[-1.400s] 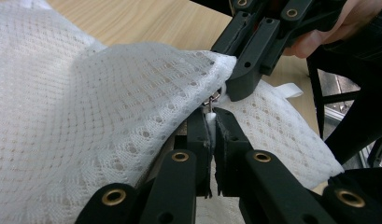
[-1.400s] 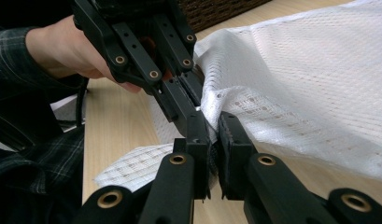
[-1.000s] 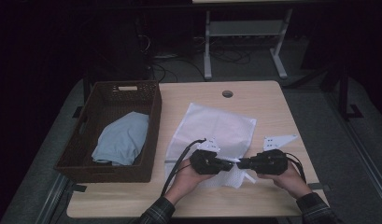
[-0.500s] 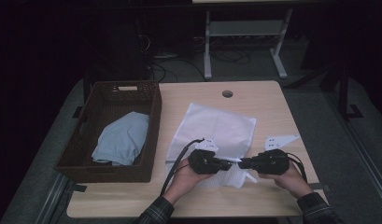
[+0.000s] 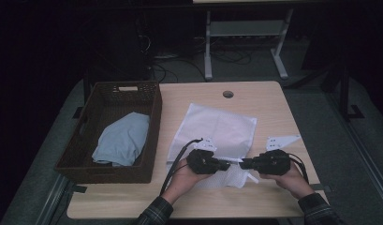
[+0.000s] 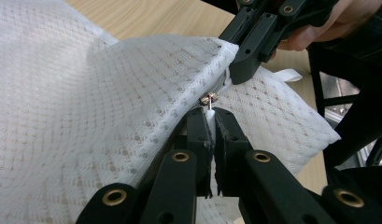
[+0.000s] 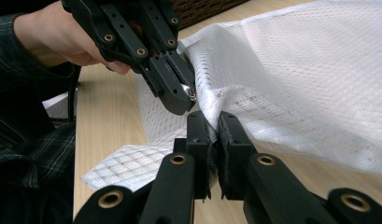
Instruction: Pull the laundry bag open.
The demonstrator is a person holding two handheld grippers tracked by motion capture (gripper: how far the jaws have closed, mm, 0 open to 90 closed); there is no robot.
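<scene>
**Inspector A:** The left gripper is clamping the zipper pull of the white mesh bag; its jaws are pressed together, with the metal tab sitting just past their tips.

**Inspector B:** Noted. The right gripper is pinching the bag's edge; its jaws are closed on the mesh fabric, tip to tip with the other pair. The high view is dim, so the exact seam appears to be the zipper line, though I cannot confirm it.

**Inspector A:** The bag is lying on the worktop, spreading beyond both jaws. The brown basket is standing well beyond the left jaws, holding a blue cloth.
</scene>
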